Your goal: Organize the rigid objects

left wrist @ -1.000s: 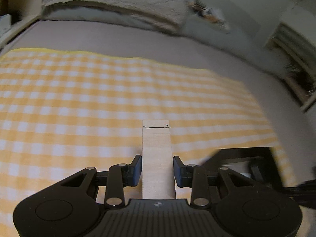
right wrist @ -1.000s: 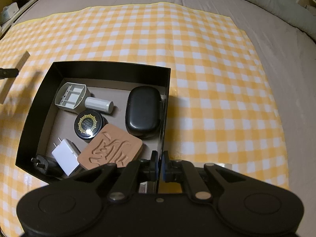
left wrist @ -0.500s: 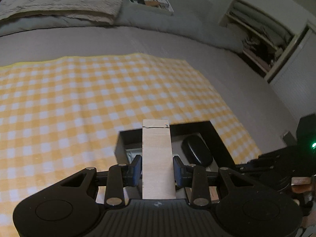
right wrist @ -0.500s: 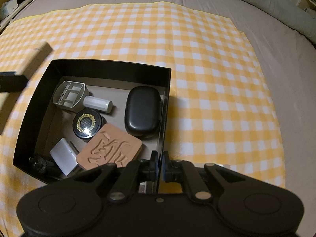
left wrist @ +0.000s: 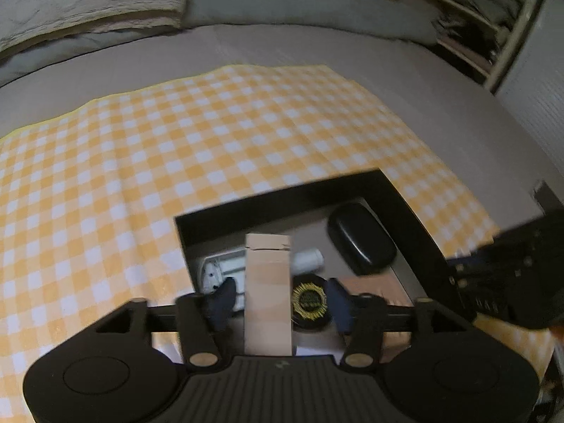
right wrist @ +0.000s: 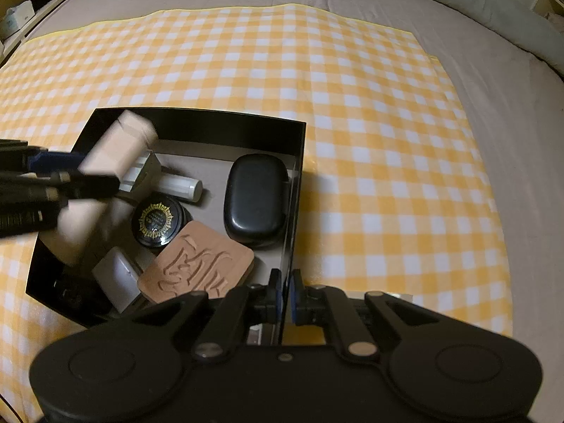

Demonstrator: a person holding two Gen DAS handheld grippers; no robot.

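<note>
Wooden block (left wrist: 268, 292) over the left side of the black box (left wrist: 282, 197), between the pads of the left gripper (left wrist: 278, 301). Jaws just opened, pads now clear of both sides, so released; looks mid-drop onto the grey tray (left wrist: 225, 268) and the round tin (left wrist: 310, 301), landing not visible. Right gripper (right wrist: 284, 294) clenched on the near right wall of the box, steadying it.

Handling, as judgement: light, stiff, plain wood, flat parallel faces, not slippery, not fragile. Best regrip across the two long narrow sides near the middle, as just held. End grip likely to swing.

Box already crowded: black case (right wrist: 255, 199), white tube (right wrist: 179, 187), carved tan tile (right wrist: 197, 264), white charger (right wrist: 118, 278). Block likely to end up propped on the tray, tilted rather than flat. Bed under the checked cloth (right wrist: 352, 105) soft, so the wall grip is worth keeping against tipping.
</note>
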